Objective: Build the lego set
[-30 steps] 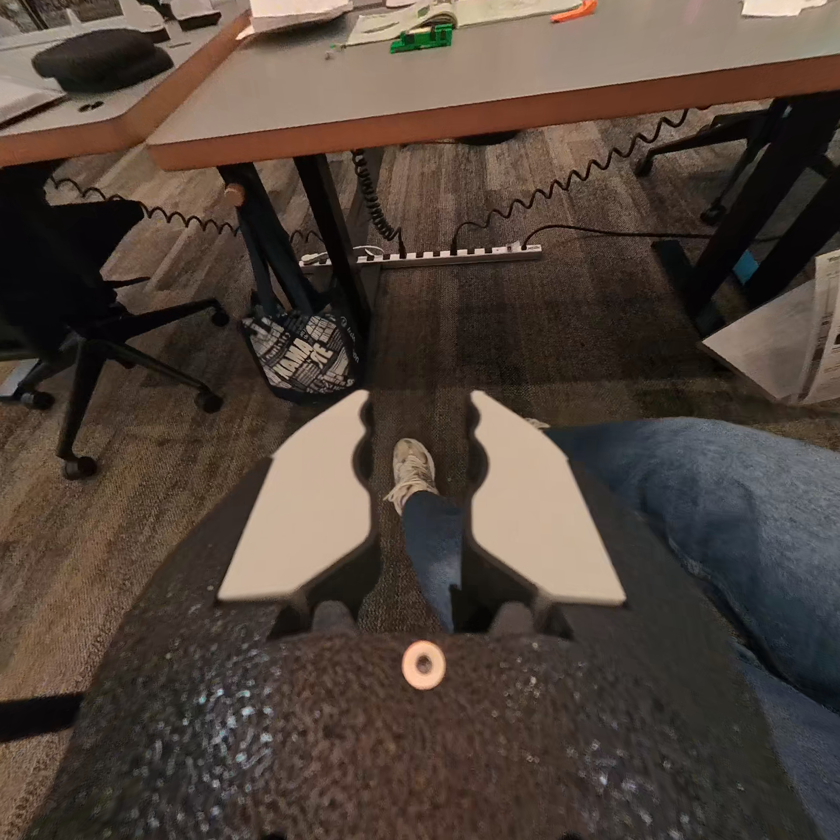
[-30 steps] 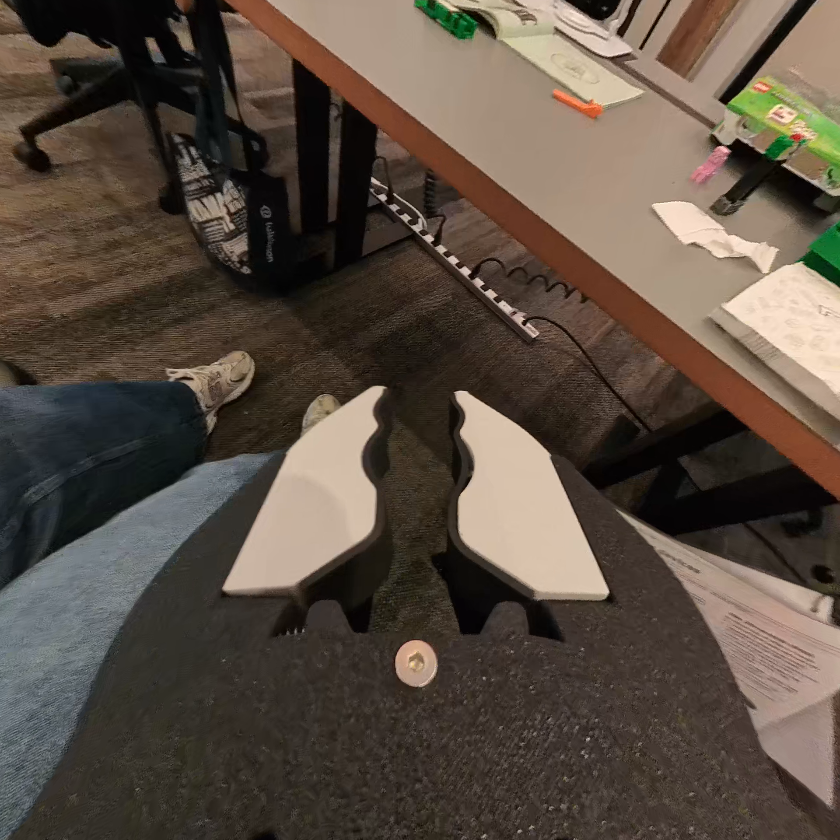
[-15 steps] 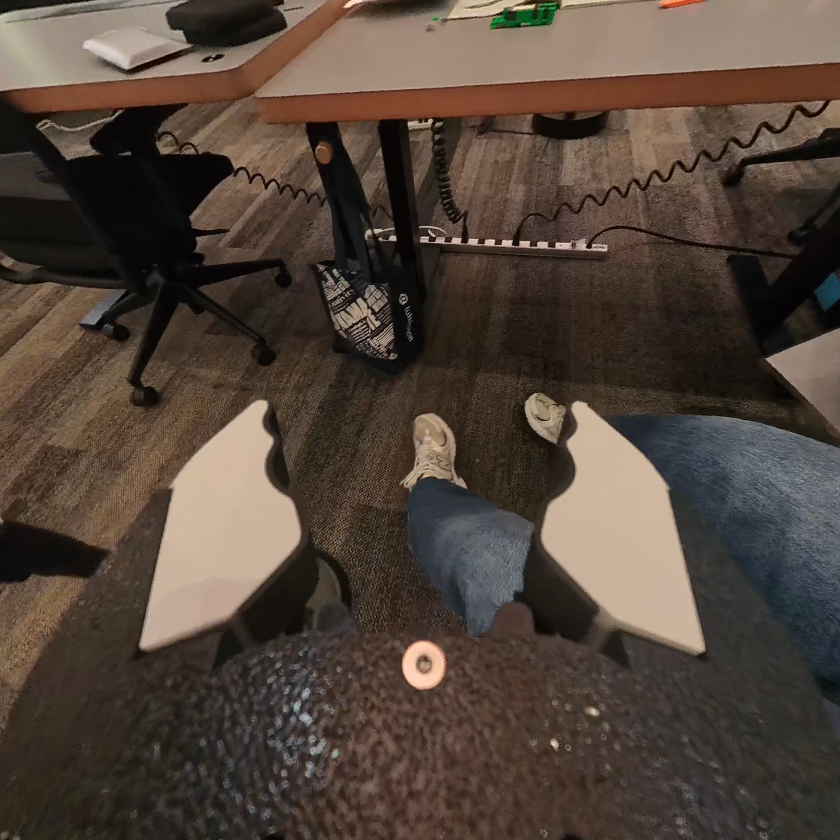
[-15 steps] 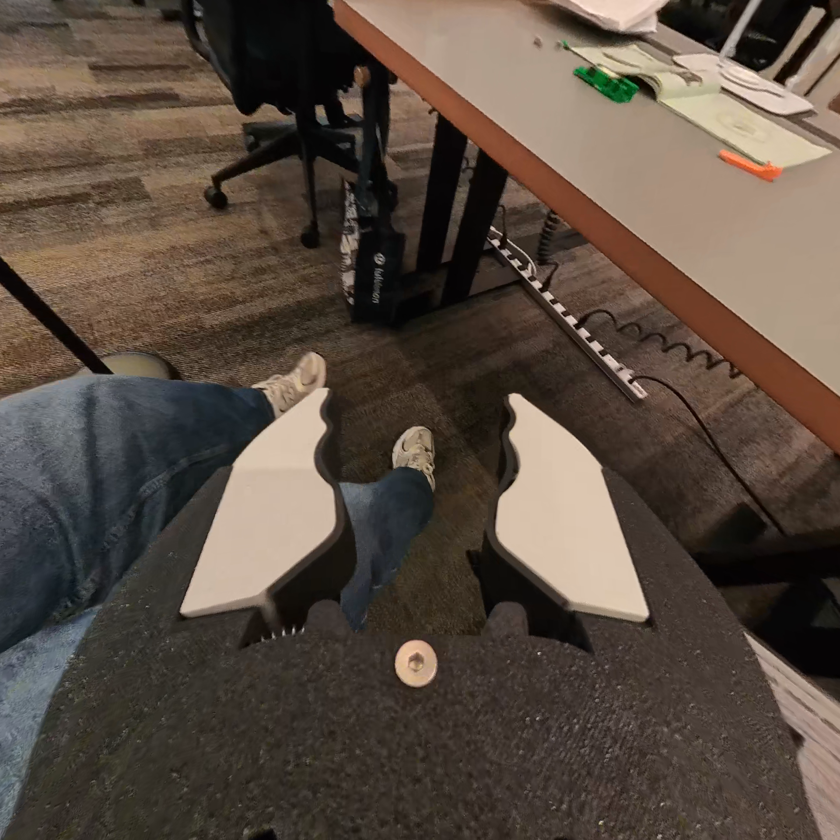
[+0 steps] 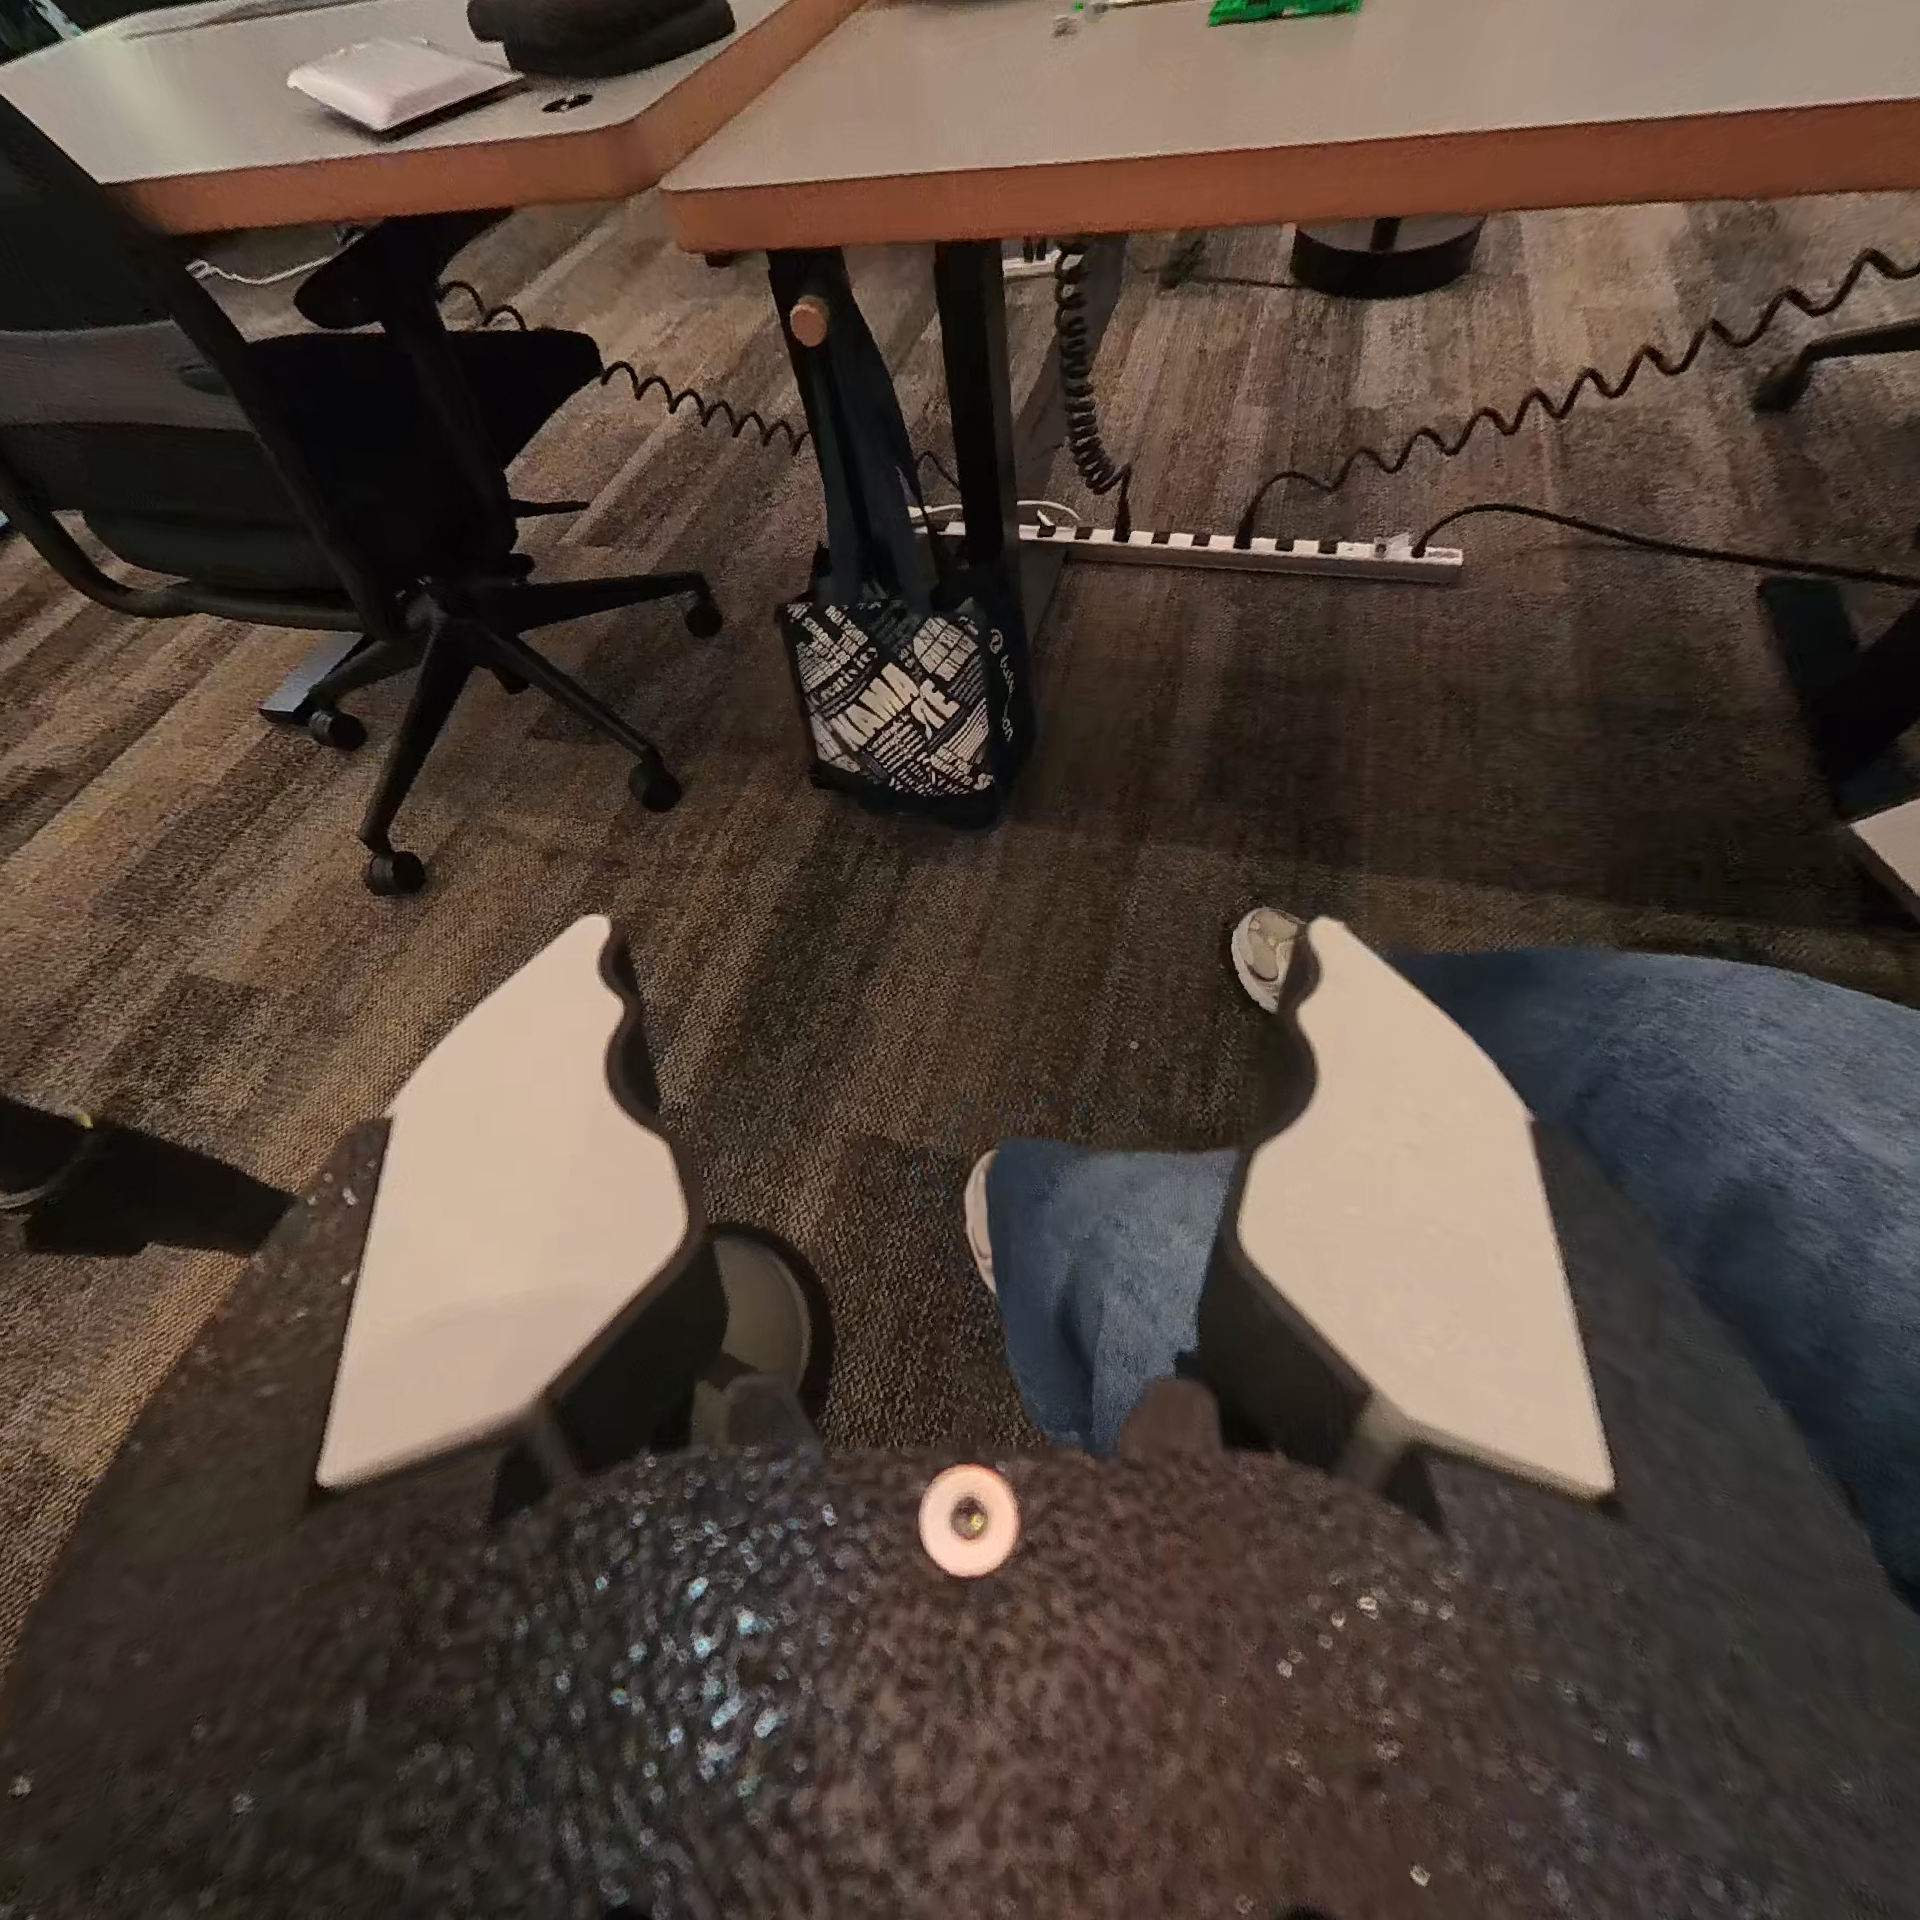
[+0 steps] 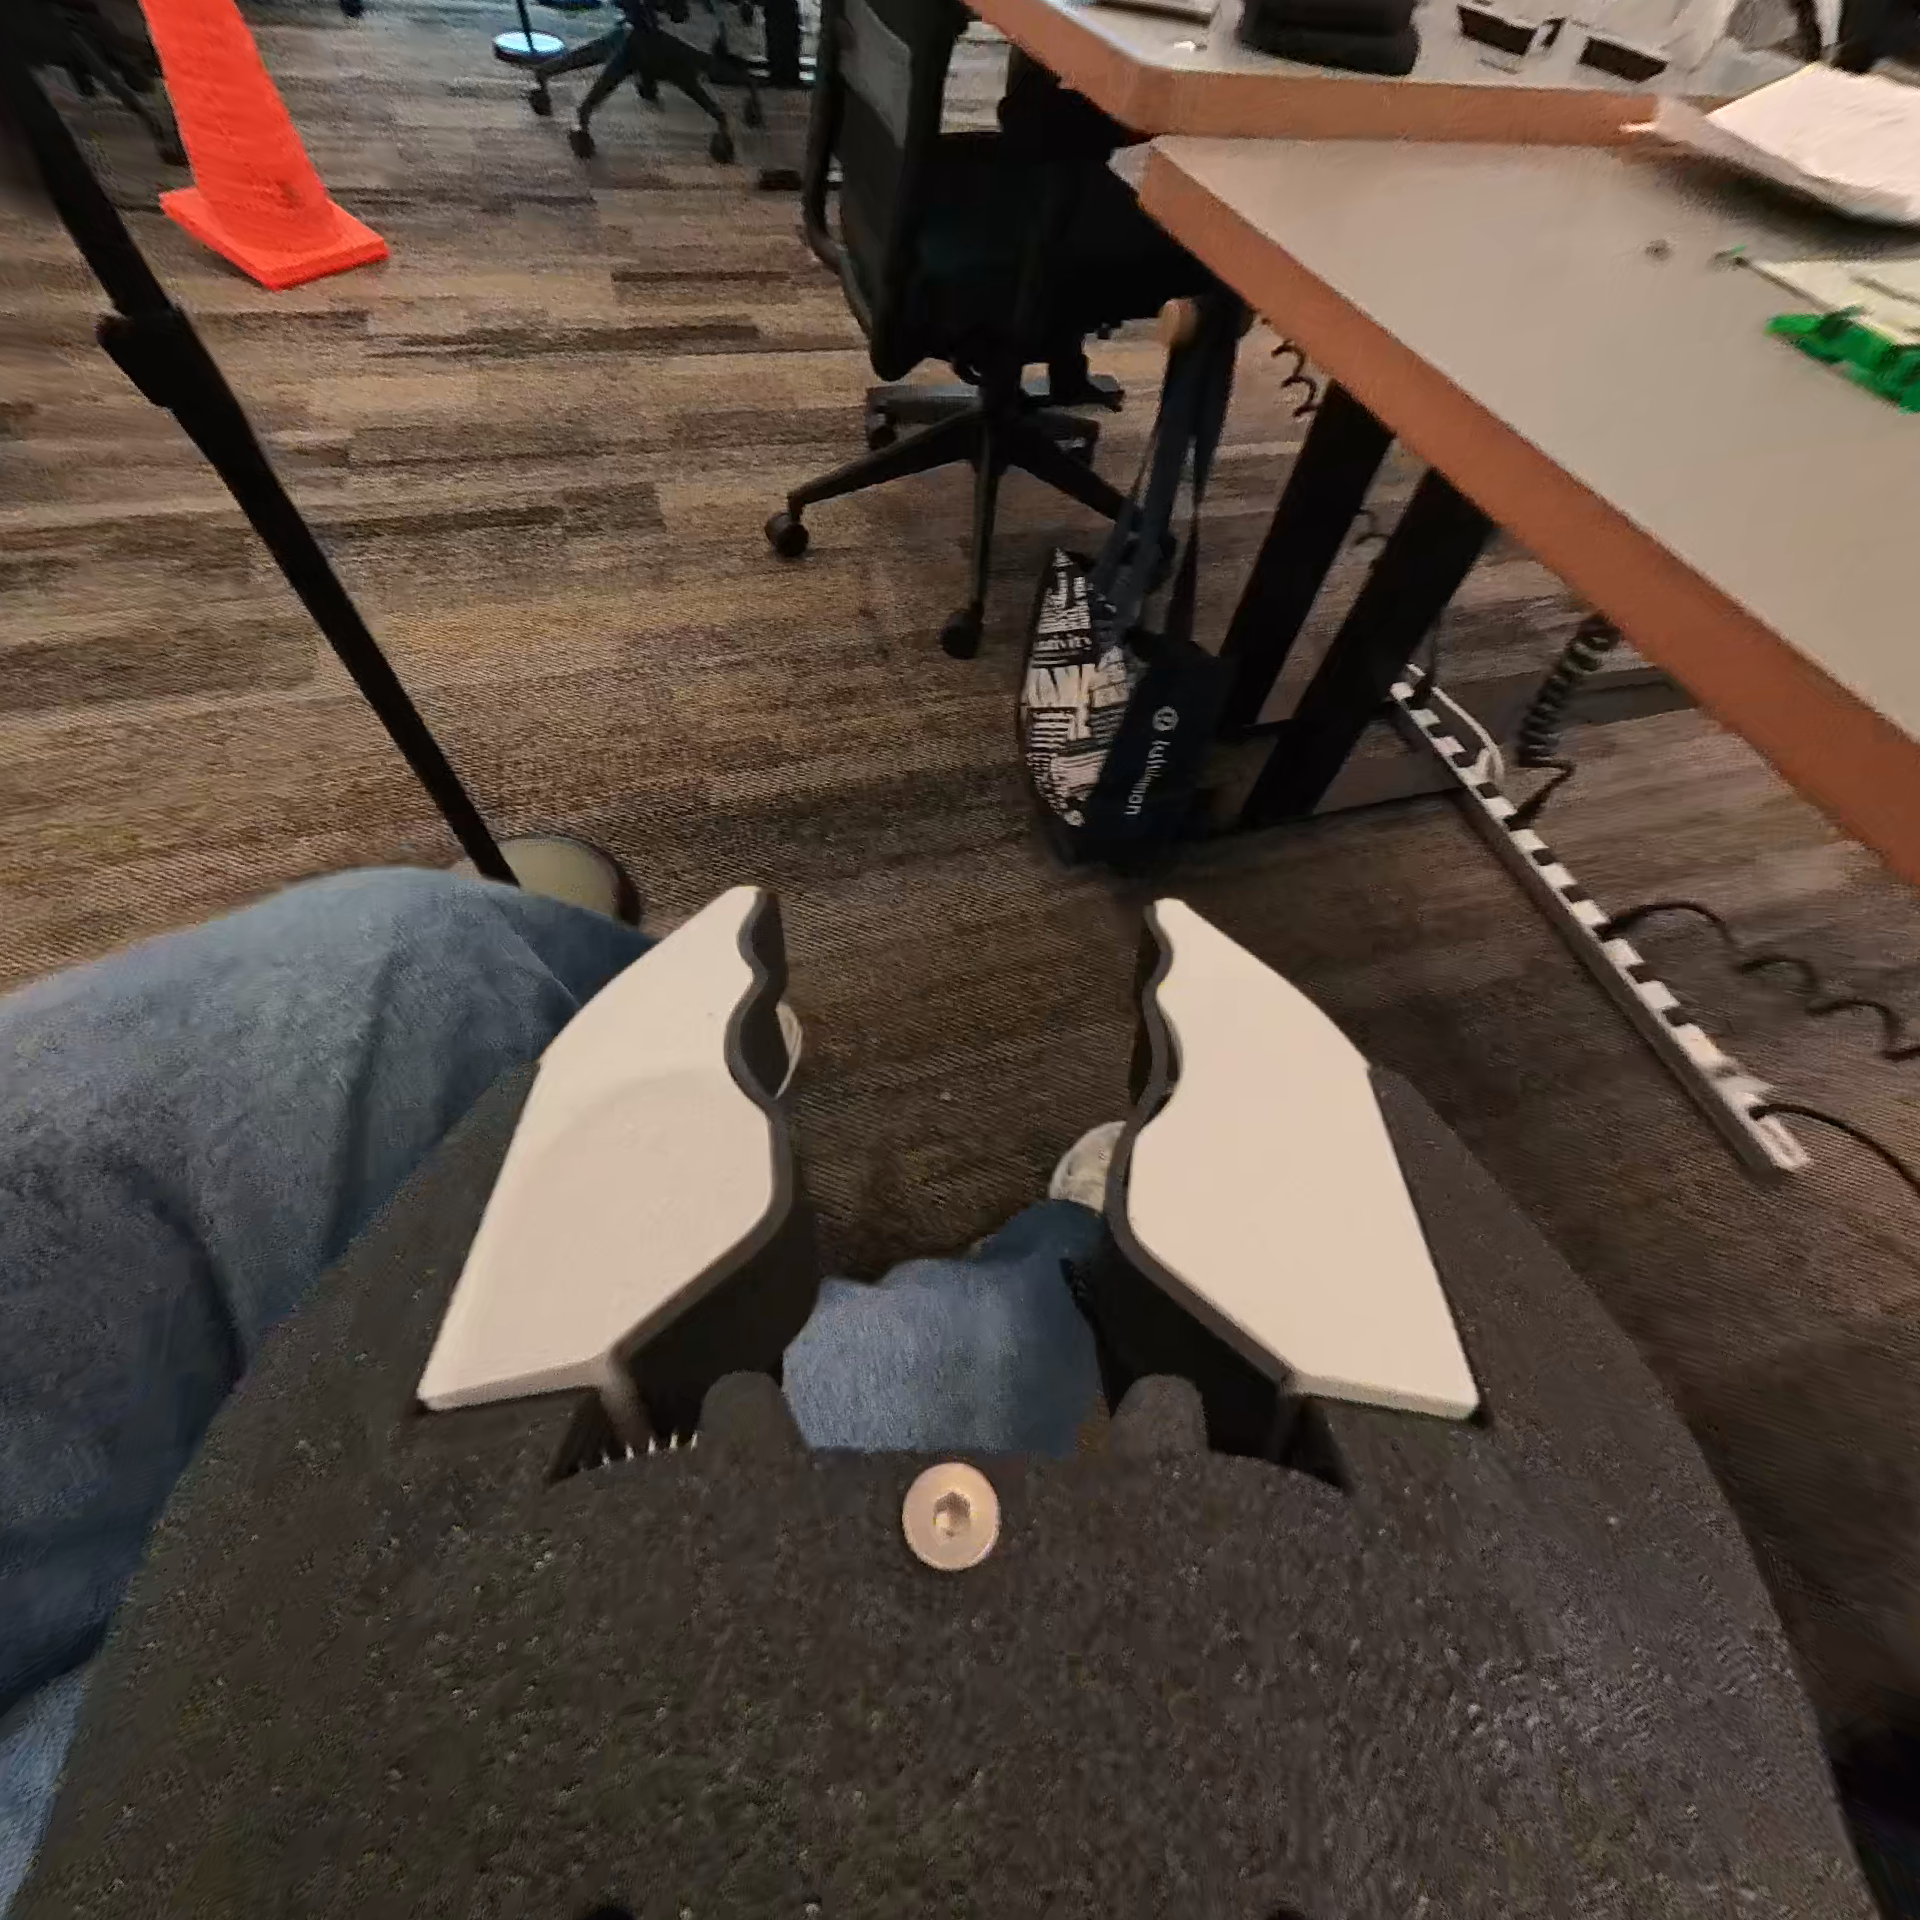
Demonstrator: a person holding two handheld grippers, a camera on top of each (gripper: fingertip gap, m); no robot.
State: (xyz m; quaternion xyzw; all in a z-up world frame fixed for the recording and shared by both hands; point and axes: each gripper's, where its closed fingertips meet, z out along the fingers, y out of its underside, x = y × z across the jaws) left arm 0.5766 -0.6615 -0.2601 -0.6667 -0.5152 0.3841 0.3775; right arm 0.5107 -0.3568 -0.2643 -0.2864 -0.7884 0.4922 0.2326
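A green lego piece (image 5: 1283,10) lies on the grey table (image 5: 1247,114) at the top edge of the left wrist view. It also shows in the right wrist view (image 6: 1860,348) at the far right of the table (image 6: 1507,312), next to a green booklet. My left gripper (image 5: 961,940) is open and empty, held low over the carpet and a person's jeans leg. My right gripper (image 6: 956,914) is open and empty, also low over the person's legs. Both are well below and away from the table top.
A black office chair (image 5: 312,468) stands at the left. A black-and-white tote bag (image 5: 904,717) hangs by the table leg. A power strip (image 5: 1247,545) and coiled cables lie on the carpet. An orange cone (image 6: 249,156) and a black tripod leg (image 6: 260,468) stand at the left.
Both grippers have opened wide from nearly shut. Both views have swung left and pulled back from the table, so less of the table top shows.
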